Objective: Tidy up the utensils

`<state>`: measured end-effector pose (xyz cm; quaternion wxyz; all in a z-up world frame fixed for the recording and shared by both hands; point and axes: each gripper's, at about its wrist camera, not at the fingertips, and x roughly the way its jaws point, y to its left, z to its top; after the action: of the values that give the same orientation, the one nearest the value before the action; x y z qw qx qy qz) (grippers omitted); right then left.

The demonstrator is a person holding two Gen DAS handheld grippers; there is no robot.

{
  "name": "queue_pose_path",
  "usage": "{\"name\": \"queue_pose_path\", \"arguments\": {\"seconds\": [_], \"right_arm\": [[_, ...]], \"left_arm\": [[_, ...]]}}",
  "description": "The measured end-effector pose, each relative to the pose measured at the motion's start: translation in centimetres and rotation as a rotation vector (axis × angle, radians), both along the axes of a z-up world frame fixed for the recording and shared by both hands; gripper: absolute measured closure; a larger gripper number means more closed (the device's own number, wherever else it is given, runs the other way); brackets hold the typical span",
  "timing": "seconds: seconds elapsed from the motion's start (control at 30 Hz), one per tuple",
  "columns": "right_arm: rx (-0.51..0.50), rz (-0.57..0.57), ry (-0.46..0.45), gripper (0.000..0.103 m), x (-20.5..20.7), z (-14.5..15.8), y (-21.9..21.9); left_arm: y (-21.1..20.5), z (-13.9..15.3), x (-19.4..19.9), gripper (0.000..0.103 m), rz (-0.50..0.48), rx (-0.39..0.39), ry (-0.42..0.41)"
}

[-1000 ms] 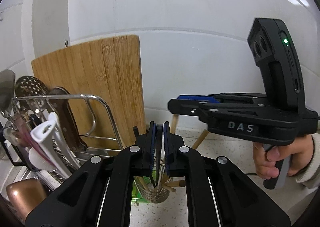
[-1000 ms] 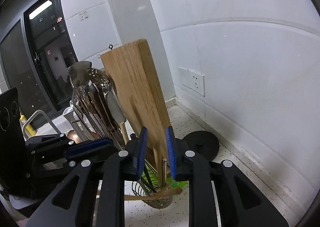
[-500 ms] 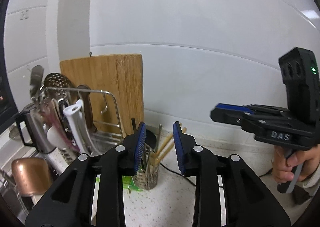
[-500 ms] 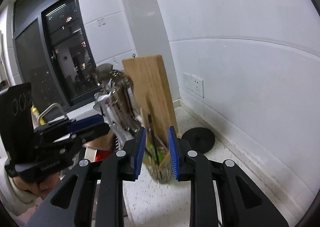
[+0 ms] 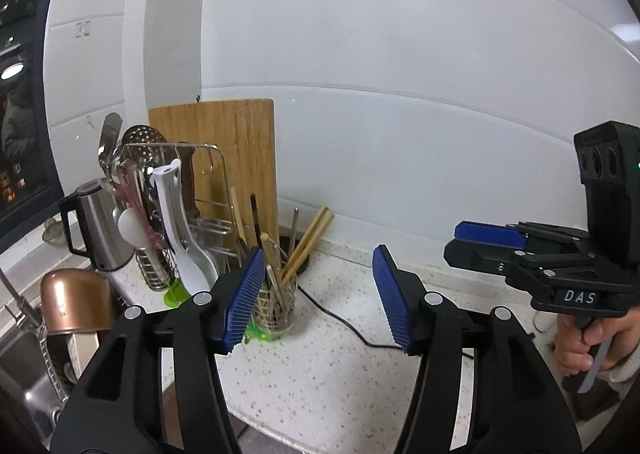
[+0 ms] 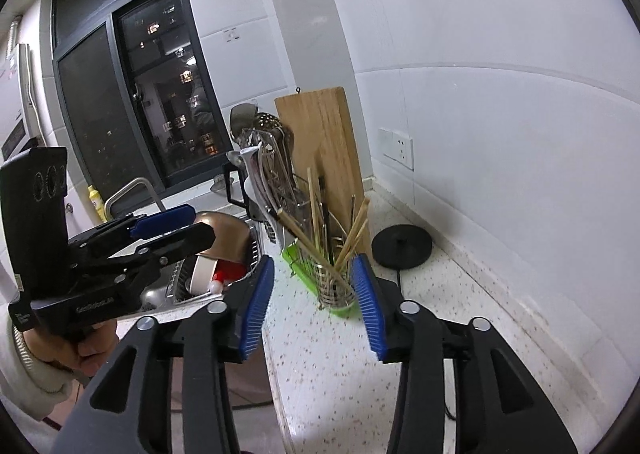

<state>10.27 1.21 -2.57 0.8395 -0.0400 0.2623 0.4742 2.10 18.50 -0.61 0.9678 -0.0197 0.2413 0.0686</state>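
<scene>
A wire utensil holder point(image 5: 276, 306) stands on the speckled counter, with wooden chopsticks point(image 5: 308, 238) and thin metal and dark handles sticking out of it. My left gripper point(image 5: 316, 294) hangs back from the holder, its jaws opening with nothing between them. The holder shows just behind its left finger. My right gripper point(image 6: 314, 302) is also drawn back from the holder point(image 6: 336, 286), jaws opening and empty. Each gripper appears in the other's view: the right gripper point(image 5: 488, 234) at far right, the left gripper point(image 6: 160, 222) at far left, each held by a hand.
A bamboo cutting board point(image 5: 236, 158) leans on the wall behind a wire rack point(image 5: 212, 182) full of ladles and spatulas. A steel kettle point(image 5: 100, 226), copper pot point(image 5: 76, 302) and sink lie left. A black kettle base point(image 6: 402, 246) and its cable point(image 5: 340, 322) sit right of the holder.
Both grippers have pulled back from right above the holder, which now looks smaller and farther. Both pairs of jaws have spread from nearly closed to wide apart.
</scene>
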Motion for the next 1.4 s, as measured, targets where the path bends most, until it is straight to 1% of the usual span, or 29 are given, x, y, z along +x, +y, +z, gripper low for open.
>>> {"name": "queue_pose_path", "arguments": {"seconds": [0.13,0.17,0.2,0.3,0.37,0.57,0.77,1.4], "right_arm": [[0.002,0.008,0.0,0.059,-1.0,0.0,-0.9],[0.006,0.01,0.0,0.055,-1.4,0.0,-1.1],[0.006,0.009,-0.002,0.053,-1.5,-0.1,-1.3],[0.004,0.017,-0.003,0.051,-2.3,-0.2,-1.8],[0.0,0.024,-0.008,0.048,-2.6,-0.3,-2.0],[-0.006,0.028,-0.008,0.042,-3.0,-0.4,-2.5],[-0.005,0.028,-0.004,0.037,-3.3,-0.5,-2.9],[-0.011,0.041,-0.011,0.036,-4.3,-0.7,-2.7]], "left_arm": [[-0.8,-0.2,-1.1,0.04,0.017,-0.002,-0.001],[-0.9,-0.2,-1.4,0.037,0.026,0.0,-0.001],[-1.0,-0.2,-1.6,0.036,0.029,-0.003,-0.001],[-1.3,-0.1,-2.4,0.033,0.038,-0.011,-0.008],[-1.6,-0.1,-2.8,0.03,0.043,-0.012,-0.01],[-2.0,-0.2,-3.8,0.023,0.054,-0.015,-0.015],[-2.4,-0.1,-4.5,0.021,0.073,-0.003,-0.021],[-2.6,-0.2,-5.4,0.021,0.085,-0.01,-0.012]]}}
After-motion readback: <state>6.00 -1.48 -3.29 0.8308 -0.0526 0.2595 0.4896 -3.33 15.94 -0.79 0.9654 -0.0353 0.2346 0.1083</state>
